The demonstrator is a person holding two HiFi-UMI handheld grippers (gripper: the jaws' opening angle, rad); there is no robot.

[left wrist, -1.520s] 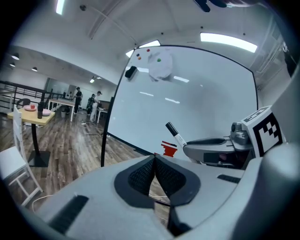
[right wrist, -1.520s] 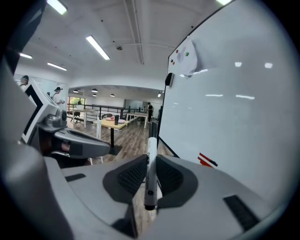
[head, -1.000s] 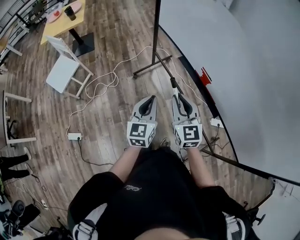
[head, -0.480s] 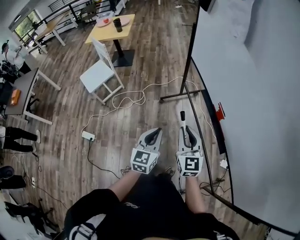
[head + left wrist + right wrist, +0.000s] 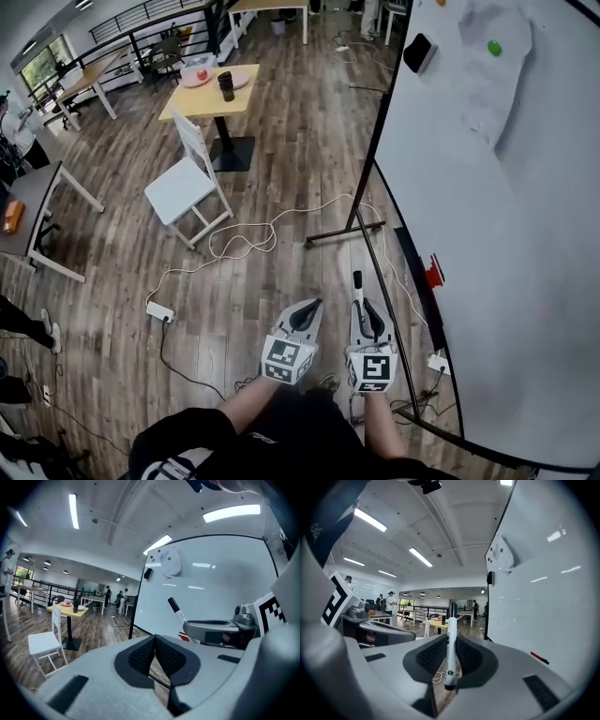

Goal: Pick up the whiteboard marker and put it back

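Whiteboard marker (image 5: 450,651): clamped between the pads of the right gripper (image 5: 450,638), white barrel running along the jaws, black cap end poking out past the fingertips. From the head view, sticks out ahead of the right gripper (image 5: 364,314) above the wooden floor (image 5: 281,150), near the dark tray (image 5: 410,267) along the bottom of the whiteboard (image 5: 487,216). Not touching board or tray.

Left gripper (image 5: 153,638): jaws together at the tips, nothing between them. Held just beside the right one, the two apart and pointing the same way.

On the tray, a small red object (image 5: 432,274). Off to the left, well away: a white chair (image 5: 183,183), a yellow table (image 5: 211,94) with a dark cup and pink plates, and a white cable (image 5: 251,239) looping across the floor to a power strip (image 5: 159,311).
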